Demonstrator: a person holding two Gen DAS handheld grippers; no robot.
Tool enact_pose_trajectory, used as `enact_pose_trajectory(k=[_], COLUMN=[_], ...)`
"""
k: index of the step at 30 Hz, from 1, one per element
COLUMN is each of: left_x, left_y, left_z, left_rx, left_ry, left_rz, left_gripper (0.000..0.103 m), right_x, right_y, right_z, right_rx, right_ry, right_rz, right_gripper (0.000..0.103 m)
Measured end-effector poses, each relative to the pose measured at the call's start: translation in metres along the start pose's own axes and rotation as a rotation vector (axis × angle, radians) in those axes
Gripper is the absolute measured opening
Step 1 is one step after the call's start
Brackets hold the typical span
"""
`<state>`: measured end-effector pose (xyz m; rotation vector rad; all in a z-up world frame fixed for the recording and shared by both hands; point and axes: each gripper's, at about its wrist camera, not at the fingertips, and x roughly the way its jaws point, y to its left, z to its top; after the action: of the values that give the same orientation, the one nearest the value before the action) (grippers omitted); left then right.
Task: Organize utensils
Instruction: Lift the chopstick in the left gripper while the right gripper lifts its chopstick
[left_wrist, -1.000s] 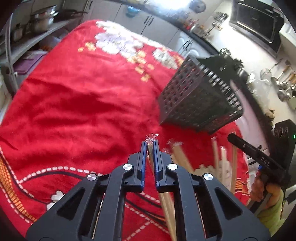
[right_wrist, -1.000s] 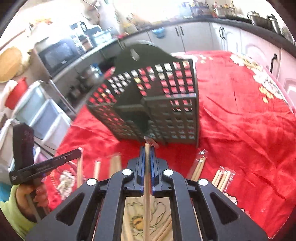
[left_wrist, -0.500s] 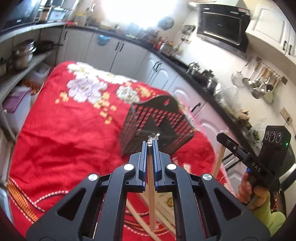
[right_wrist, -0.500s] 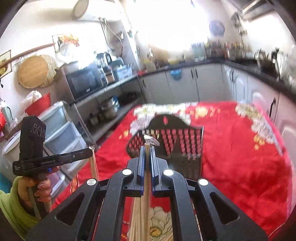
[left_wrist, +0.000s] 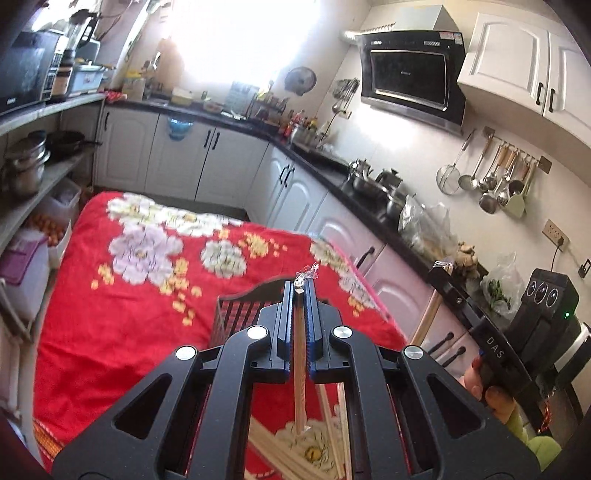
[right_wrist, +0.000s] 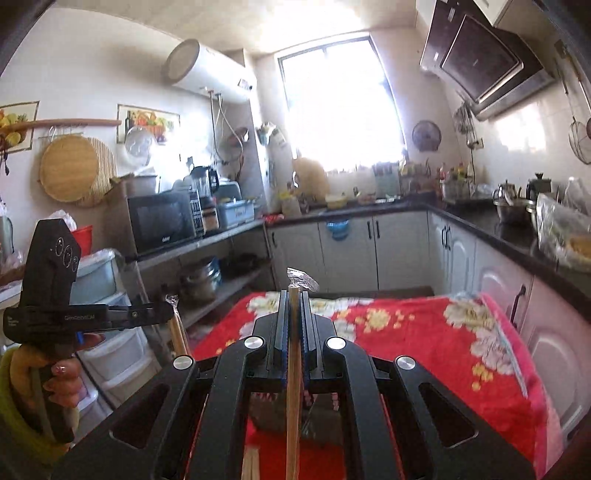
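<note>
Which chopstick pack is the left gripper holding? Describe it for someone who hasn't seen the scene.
Above the red floral tablecloth, in front of the black utensil basket: the left gripper clamps one wrapped chopstick pair. Unlike the loose chopsticks on the cloth, it hangs upright.

Wooden chopsticks (left_wrist: 300, 363) — plush cloth (left_wrist: 122, 310)

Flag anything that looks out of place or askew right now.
Loose pale wooden chopsticks lie crisscrossed on the red floral cloth outside the black slotted basket. Each gripper, left and right, clamps one wrapped chopstick.
</note>
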<state>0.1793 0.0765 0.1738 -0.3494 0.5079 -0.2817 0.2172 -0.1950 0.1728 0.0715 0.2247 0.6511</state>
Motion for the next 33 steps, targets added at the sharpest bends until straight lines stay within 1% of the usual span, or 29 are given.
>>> enact_pose_trajectory(k=[6, 9, 18, 21, 25, 28, 33], left_x=[0.005, 0.010, 0.022, 0.028, 0.037, 0.044, 0.055], left_y=[-0.003, -0.004, 0.003, 0.008, 0.013, 0.016, 0.021], left_z=[0.030, 0.041, 0.064, 0.067, 0.066, 0.063, 0.053], left_rx=[0.001, 0.000, 0.005, -0.002, 0.011, 0.033, 0.048], left_ry=[-0.049, -0.065, -0.120, -0.126, -0.141, -0.155, -0.157], left_rz=[0.006, 0.015, 0.068, 0.086, 0.133, 0.172, 0.200], left_gripper=[0.003, 0.003, 0.003, 0.003, 0.003, 0.003, 0.003], right_x=[0.012, 0.021, 0.047, 0.054, 0.063, 0.069, 0.078], right_y=[-0.007, -0.010, -0.023, -0.026, -0.028, -0.030, -0.032], right_z=[0.022, 0.030, 0.051, 0.053, 0.053, 0.051, 0.043], right_rx=[-0.003, -0.014, -0.022, -0.028, -0.034, -0.033, -0.028], right_ry=[-0.061, -0.078, -0.125, -0.138, -0.159, -0.167, -0.171], right_rz=[-0.006, -0.022, -0.063, -0.075, -0.083, -0.087, -0.091], right_gripper=[0.005, 0.005, 0.005, 0.005, 0.005, 0.005, 0.005])
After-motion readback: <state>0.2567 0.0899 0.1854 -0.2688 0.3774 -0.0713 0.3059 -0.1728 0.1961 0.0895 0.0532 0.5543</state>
